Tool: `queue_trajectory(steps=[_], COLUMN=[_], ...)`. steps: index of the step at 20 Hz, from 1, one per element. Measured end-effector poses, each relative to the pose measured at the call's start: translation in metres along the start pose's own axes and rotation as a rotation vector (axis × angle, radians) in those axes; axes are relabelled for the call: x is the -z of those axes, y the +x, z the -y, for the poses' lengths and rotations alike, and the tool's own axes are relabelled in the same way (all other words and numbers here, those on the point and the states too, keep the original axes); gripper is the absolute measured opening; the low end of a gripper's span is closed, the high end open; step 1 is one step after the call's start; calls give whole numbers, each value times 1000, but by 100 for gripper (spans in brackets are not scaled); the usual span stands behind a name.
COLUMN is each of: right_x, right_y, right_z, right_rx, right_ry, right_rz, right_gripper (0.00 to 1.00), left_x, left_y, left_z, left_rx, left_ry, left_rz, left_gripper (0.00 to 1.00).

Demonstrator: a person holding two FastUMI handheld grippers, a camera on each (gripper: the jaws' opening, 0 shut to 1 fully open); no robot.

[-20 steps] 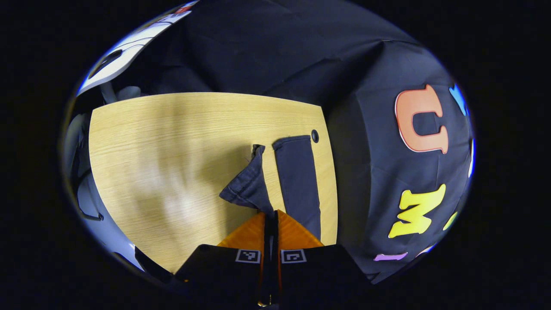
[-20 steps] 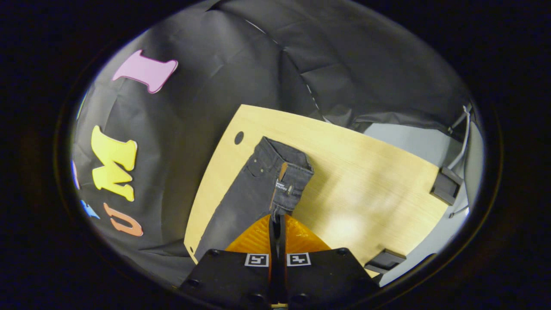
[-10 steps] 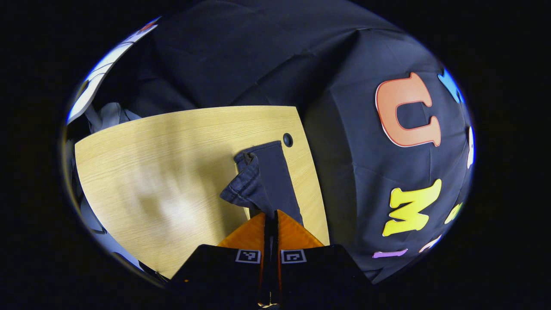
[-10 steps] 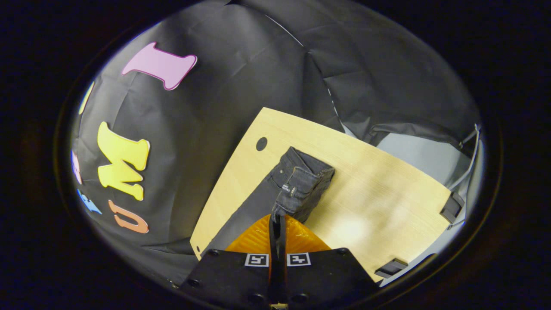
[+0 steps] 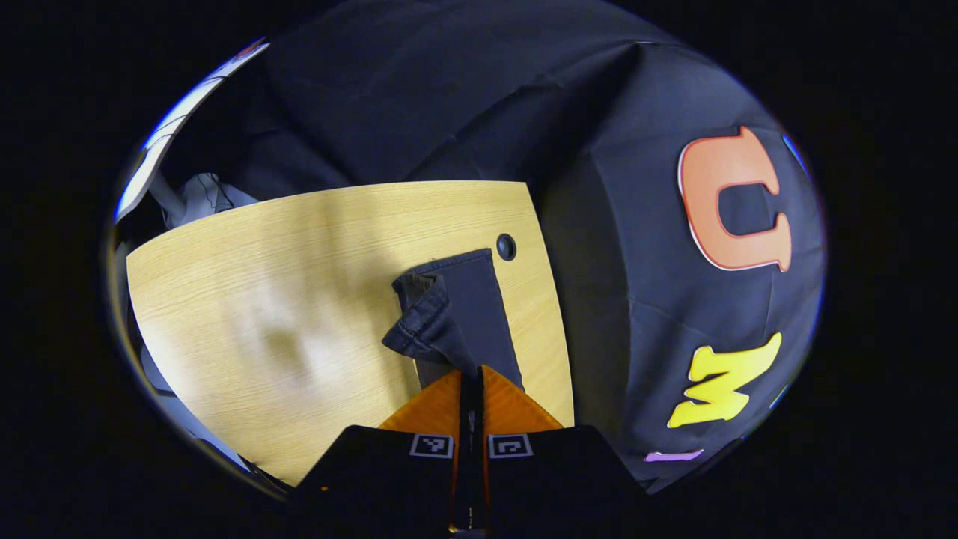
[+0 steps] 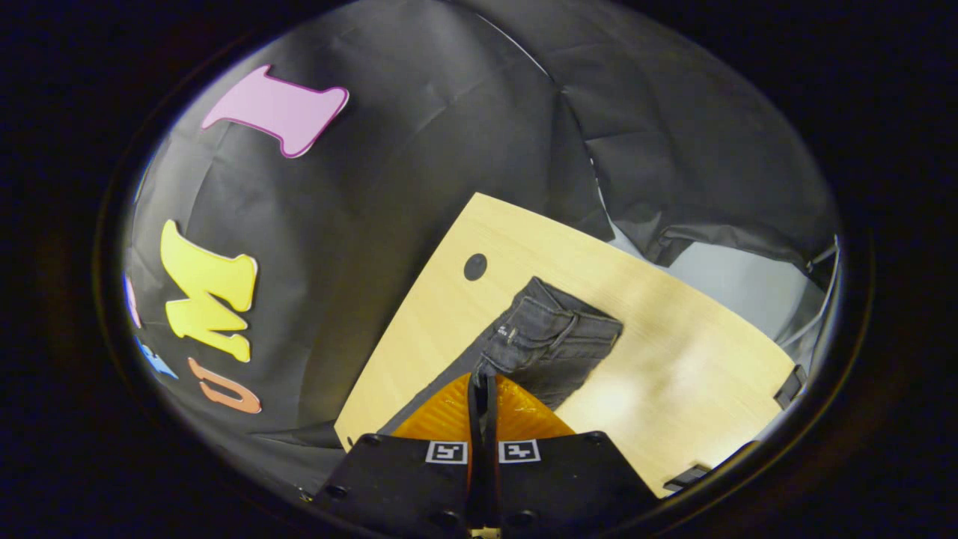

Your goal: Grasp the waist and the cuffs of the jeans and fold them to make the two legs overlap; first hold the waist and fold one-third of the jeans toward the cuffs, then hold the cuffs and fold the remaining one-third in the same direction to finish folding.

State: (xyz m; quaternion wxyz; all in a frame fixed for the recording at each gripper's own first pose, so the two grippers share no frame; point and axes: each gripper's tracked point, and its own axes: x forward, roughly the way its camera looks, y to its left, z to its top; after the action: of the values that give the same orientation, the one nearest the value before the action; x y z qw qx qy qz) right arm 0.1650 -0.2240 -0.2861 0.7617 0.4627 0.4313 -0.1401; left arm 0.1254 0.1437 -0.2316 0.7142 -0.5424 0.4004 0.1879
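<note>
Black cloth walls off the booth behind a pale wooden table [image 5: 247, 299], on which dark jeans [image 5: 468, 299] lie along the edge nearest the cloth, close to a round hole [image 5: 507, 246] in the tabletop. In the left gripper view, the left gripper [image 5: 470, 374] has its orange fingers pressed together on a cuff [image 5: 423, 326], which is lifted and bunched just ahead of the tips, over the leg lying flat beneath. In the right gripper view, the right gripper [image 6: 483, 379] is likewise closed, pinching the waist [image 6: 554, 337], which spreads out just beyond the fingertips and to their right. Below and left of those fingers, the jeans run on toward the table edge.
</note>
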Motion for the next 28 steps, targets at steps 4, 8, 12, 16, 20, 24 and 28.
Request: queue_trajectory(steps=[4, 8, 12, 16, 20, 24, 28], right_x=[-9, -16, -19, -20, -18, -17, -15], right_y=[35, 63, 92, 119, 140, 158, 161], right_z=[-5, -3, 2, 11, 19, 27, 27], right_rx=[5, 16, 32, 68, 85, 87, 98], right_ry=[9, 16, 0, -27, -26, 25, -10], right_rz=[1, 4, -8, -23, -29, -33, -41], right_gripper=[1, 1, 1, 1, 1, 1, 5], left_x=[-4, -10, -13, -14, -17, -15, -6], left_y=[36, 77, 123, 162, 183, 184, 189], left_z=[10, 23, 31, 24, 24, 15, 6], left_rx=[-33, -48, -46, -105, -103, -128, -195], left_ry=[-2, 73, 167, 247, 230, 255, 312], left_rz=[-53, -106, -173, -222, -235, -276, -284], left_gripper=[4, 4, 4, 3, 3, 4, 6])
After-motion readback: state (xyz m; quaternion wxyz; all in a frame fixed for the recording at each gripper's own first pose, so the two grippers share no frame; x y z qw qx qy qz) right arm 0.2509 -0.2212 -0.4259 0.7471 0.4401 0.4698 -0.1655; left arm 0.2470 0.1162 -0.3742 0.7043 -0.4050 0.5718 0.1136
